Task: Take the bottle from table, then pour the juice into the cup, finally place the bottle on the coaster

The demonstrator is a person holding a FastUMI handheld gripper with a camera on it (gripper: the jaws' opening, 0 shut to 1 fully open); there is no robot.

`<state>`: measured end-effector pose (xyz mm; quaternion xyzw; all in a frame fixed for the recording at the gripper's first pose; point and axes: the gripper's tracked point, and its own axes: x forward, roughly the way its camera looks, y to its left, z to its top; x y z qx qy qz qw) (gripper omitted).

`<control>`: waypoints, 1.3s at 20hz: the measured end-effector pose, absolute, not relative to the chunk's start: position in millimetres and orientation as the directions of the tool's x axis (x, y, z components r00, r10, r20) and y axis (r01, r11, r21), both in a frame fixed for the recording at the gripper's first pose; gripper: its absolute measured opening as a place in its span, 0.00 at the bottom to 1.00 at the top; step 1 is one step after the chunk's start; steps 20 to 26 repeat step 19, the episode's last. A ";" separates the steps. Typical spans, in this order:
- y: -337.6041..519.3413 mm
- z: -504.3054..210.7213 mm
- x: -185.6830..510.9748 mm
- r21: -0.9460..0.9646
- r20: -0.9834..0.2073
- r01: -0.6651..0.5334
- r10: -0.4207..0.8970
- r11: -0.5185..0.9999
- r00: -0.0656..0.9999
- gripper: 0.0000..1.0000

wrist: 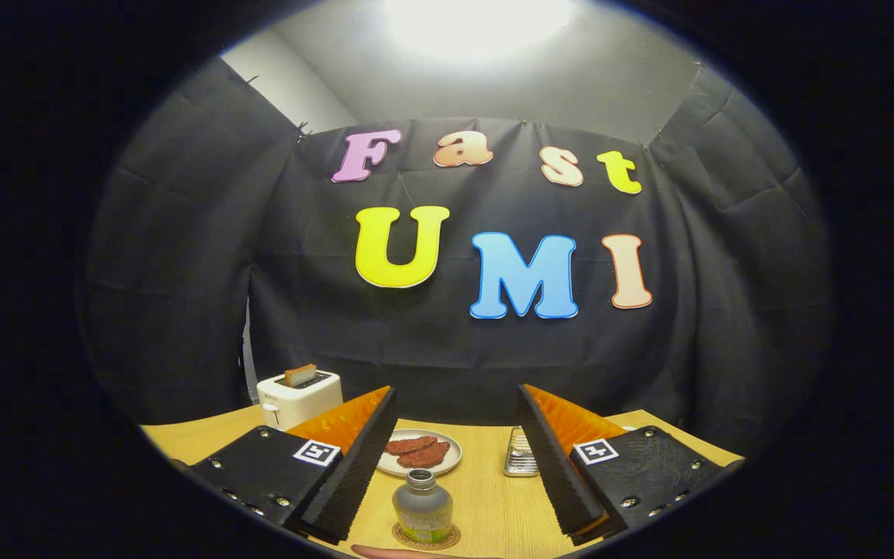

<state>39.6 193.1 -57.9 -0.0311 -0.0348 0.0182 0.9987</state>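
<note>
Bottle (422, 508) standing upright on a round coaster (426, 536), between the two fingers and apart from both, cap on, pale contents with a green label band low on the body.

Remaining items, largest first:

Wooden table (486, 497) running under everything, light grain, bare between the fingers.

Gripper (459, 466) spread wide and released, nothing clamped; black ribbed pads facing inward, orange backing behind them, square markers on both finger bases. Fingers (354, 473) well clear of the bottle on either side.

White toaster (298, 397) at the far edge of the table, beyond the left finger, a slice of toast (301, 375) sticking up from its slot.

White plate (419, 453) just beyond the bottle, carrying flat reddish-brown pieces (417, 451), possibly sliced meat; too small to confirm.

Clear ribbed cup (521, 453) just beside the right finger's inner face, well apart from the bottle, partly hidden by that finger; contents not discernible.

Coaster dark-rimmed, mostly covered by the bottle base.

Sliver of a hand (400, 552) just visible beneath the coaster, nearest the camera.
</note>
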 end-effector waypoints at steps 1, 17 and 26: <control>187.4 -42.8 38.7 -0.069 0.072 -0.023 0.028 0.997 0.997 0.94; 99.1 36.6 -1.6 -0.061 0.036 0.083 -0.081 0.995 0.996 0.94; 98.0 28.2 -2.1 -0.071 0.017 0.077 -0.076 0.995 0.997 0.94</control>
